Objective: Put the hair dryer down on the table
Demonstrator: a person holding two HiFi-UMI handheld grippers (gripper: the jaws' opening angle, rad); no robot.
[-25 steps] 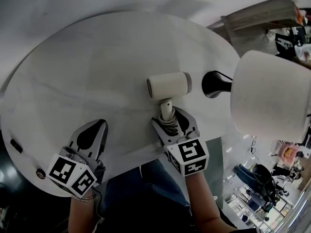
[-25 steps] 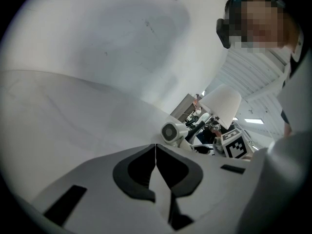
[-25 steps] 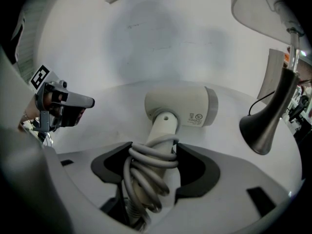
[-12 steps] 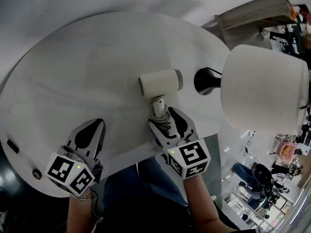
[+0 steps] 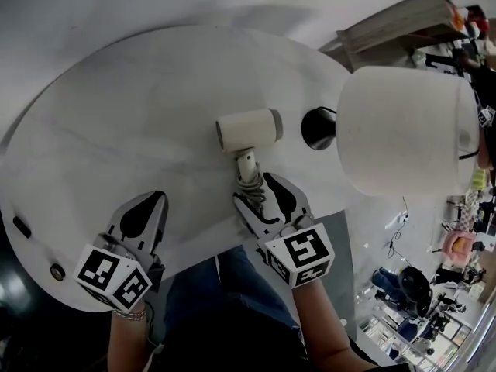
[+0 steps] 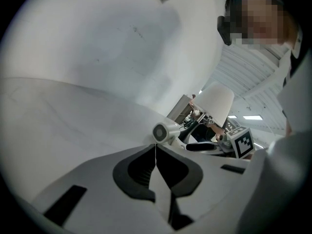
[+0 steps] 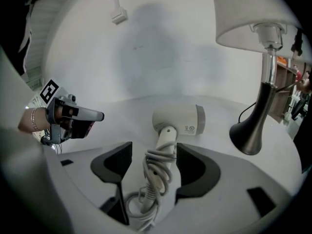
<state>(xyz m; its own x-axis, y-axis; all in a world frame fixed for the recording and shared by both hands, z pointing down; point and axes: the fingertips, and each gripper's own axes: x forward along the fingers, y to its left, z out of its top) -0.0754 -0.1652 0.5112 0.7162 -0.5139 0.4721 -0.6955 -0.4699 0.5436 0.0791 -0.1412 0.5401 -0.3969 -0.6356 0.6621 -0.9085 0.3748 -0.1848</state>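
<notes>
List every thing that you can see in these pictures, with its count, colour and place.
round white table: one, white, filling the head view's middle.
white hair dryer with cord wound round its handle: one, white, apparently resting on the table.
table lamp with white shade and dark base: one, on the table, right of the hair dryer.
brown cardboard box: one, brown, beyond the table, upper right.
blue jeans: one pair, blue, below the table's near edge.
left tool: one, grey, jaws together, empty.
right tool: one, grey, jaws apart round the dryer's handle.
</notes>
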